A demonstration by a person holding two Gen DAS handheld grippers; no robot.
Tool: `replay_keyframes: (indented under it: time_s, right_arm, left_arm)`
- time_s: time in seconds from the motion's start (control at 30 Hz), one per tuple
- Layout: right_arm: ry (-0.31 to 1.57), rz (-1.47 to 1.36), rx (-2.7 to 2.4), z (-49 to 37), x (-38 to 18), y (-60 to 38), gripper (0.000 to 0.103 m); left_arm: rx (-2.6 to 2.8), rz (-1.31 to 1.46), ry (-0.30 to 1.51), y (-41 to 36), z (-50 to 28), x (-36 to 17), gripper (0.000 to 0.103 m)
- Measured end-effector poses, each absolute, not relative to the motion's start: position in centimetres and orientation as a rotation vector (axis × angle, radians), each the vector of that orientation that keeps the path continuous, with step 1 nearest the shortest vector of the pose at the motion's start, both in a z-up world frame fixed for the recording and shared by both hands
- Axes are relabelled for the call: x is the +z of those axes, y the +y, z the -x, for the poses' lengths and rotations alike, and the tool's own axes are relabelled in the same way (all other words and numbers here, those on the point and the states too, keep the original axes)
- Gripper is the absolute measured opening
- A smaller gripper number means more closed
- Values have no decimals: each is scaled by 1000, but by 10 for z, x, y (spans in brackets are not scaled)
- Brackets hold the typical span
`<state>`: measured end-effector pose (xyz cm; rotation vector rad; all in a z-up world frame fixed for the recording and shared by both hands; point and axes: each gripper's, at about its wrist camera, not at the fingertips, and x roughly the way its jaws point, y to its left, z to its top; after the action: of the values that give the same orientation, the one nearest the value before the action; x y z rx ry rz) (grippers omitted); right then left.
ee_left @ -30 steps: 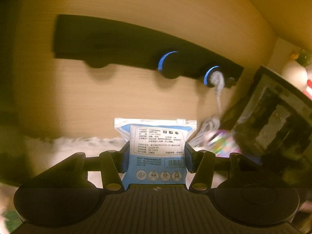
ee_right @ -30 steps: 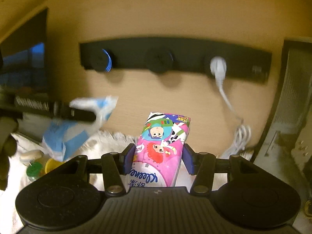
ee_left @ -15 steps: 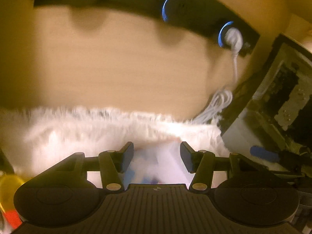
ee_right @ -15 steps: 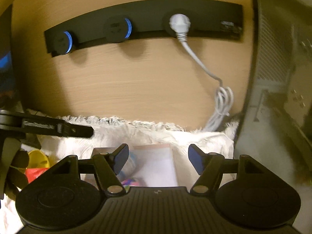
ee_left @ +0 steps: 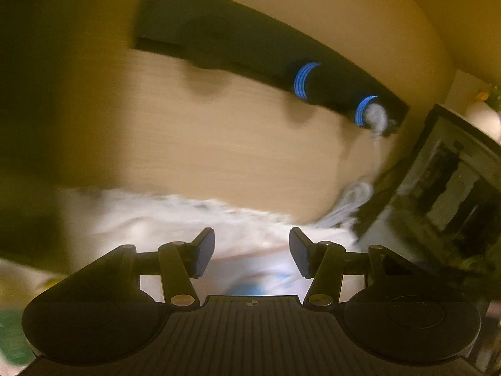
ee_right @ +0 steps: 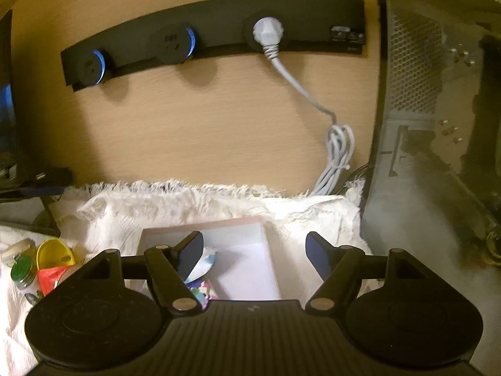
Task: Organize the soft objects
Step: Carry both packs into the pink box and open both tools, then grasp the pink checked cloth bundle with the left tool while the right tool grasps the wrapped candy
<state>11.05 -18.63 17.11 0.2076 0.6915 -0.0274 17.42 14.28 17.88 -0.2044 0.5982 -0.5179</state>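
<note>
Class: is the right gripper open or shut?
Open. The right gripper has just been opening; its jaws stand wide apart above the box, pressing nothing.

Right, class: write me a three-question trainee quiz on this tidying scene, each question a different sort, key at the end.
1. True or false: the right hand-held gripper is clamped on the colourful tissue pack.
2. Multiple choice: the tissue pack lies in A) the white box, B) the yellow cup, C) the computer case.
3. Fill in: the white plug sits in the black ___ on the wall.

Key: 1 false, its jaws stand open, having just widened, the pack below them; 2 A; 3 socket strip.
</note>
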Motion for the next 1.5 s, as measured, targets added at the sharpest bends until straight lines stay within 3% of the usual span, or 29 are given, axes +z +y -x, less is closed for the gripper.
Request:
replay_keyframes:
  time_s: [0.23,0.37,0.53,0.77,1.07,1.1,1.13,1.17,1.5]
  right_arm:
    - [712,-119,78,-106,159,-129,73]
    - [760,-72,218,-98,151,-86,73]
    - [771,56,344,-87,143,-37,73]
    - [812,154,438,-62,128,-12,73]
    - [869,166,420,-40,114,-26,73]
    - [869,166,420,-38,114,-27,73]
    - [872,162,421,-37,115,-28,73]
    - [870,157,427,-36,117,-28,73]
    - [766,60,551,-95,187,-5,73]
  left_arm:
    - [-228,295,632,268,-134,142,57]
    - [-173,363,677,303,-115,114,57]
    - [-278,296,756,282,-104,82,57]
    - [-399,-26,717,206,-115,61,58]
    - [-417,-82,824,185,-152,24,57]
    - [-420,-68,830,187,-153,22,47]
    - [-421,-59,832,187,-154,21,31]
    - [-418,-43,835,189,-153,23,26]
    - [-306,140,664,255,-101,87,22]
